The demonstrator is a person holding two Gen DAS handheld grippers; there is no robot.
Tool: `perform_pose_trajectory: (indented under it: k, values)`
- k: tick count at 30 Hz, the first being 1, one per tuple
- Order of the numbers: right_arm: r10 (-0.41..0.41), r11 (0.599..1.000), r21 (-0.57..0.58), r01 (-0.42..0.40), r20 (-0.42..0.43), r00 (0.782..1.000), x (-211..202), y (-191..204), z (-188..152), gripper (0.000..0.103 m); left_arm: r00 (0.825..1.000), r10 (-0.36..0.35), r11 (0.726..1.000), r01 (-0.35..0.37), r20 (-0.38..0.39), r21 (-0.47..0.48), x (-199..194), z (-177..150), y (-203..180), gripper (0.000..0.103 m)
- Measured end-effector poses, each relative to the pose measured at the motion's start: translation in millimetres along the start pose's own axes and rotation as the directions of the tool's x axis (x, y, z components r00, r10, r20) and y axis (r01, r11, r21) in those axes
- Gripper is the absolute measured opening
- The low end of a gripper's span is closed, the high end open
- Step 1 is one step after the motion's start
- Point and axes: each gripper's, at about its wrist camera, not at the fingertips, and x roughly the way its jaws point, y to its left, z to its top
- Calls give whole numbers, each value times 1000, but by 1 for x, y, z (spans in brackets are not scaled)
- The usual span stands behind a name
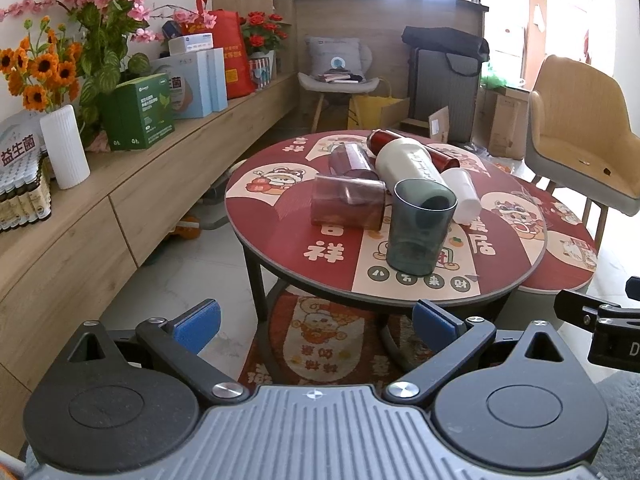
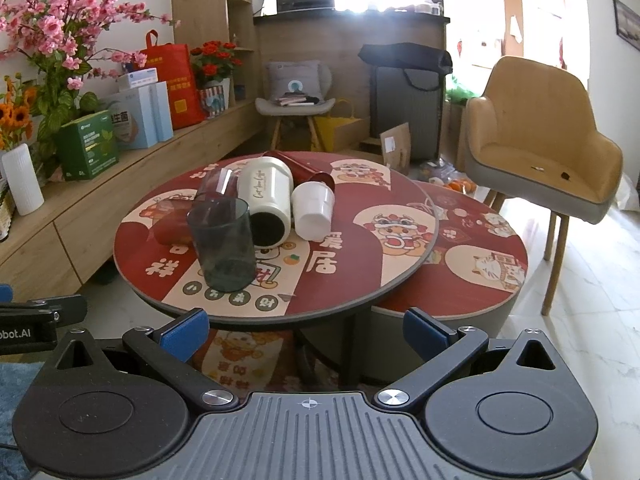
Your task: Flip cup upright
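A grey-green clear cup (image 1: 420, 228) (image 2: 222, 246) stands upright near the front of the round red table (image 1: 280, 248) (image 2: 360, 264). Behind it lie a clear red cup (image 1: 348, 204) (image 2: 172, 226), a second clear red cup (image 1: 352, 162) (image 2: 218, 182), a cream tumbler (image 1: 412, 166) (image 2: 266, 200), a white cup (image 1: 462, 194) (image 2: 312, 210) and a dark red bottle (image 1: 416, 146) (image 2: 300, 166), all on their sides. My left gripper (image 1: 316, 326) and my right gripper (image 2: 306, 332) are both open and empty, held back from the table's front edge.
A lower round table (image 2: 480, 264) overlaps at the right. A yellow armchair (image 2: 540, 140) stands at right. A long wooden sideboard (image 1: 120, 200) with boxes, a white vase (image 1: 64, 148) and flowers runs along the left. A patterned rug (image 1: 320, 344) lies under the table.
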Motion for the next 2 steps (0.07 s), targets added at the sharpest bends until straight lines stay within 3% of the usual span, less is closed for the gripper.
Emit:
perform_pose_trajectory:
  k: [2]
  values:
    - [0, 1000, 1, 0, 1, 1000, 0, 1, 0, 103, 1000, 2, 1000, -2, -1, 0, 0, 0, 0, 103]
